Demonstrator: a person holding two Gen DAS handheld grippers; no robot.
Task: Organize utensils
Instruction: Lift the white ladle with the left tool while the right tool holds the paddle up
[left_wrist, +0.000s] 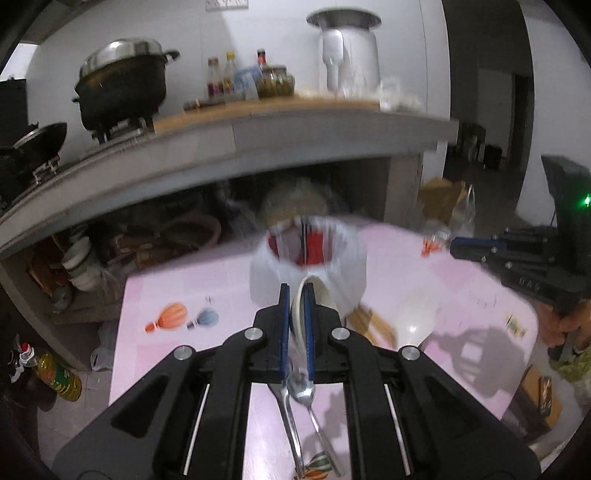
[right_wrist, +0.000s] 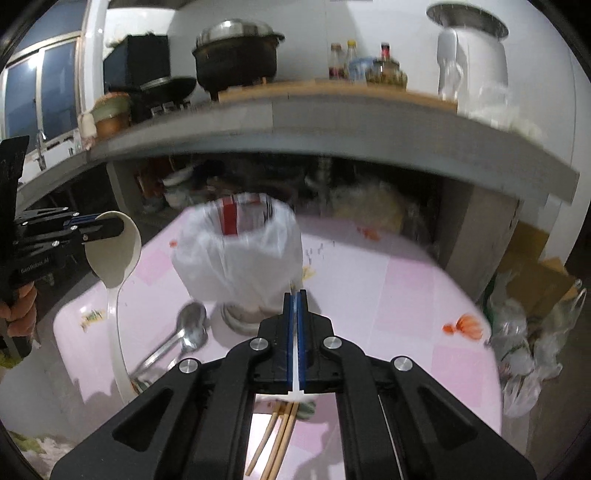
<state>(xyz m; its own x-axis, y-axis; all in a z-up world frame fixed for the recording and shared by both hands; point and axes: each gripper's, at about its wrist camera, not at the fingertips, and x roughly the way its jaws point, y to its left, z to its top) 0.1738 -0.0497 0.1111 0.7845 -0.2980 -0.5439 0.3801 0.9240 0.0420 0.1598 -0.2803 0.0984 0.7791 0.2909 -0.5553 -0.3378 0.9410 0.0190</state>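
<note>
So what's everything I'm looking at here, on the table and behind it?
table: one, pink cloth with balloon prints
container: one, wrapped in a white bag, red inside, at the table's far side
ladle: one, white, held off the table by its bowl rim
metal spoons: two, silver, on the table
white spoon: one, on the table
chopsticks: several, wooden, on the table
pot: one, black with a metal lid, on the counter
bottles and jars: a cluster, on the counter
oil bottle: one, yellow, on the floor
left gripper: black, shut on the ladle
right gripper: black, shut, apparently empty
</note>
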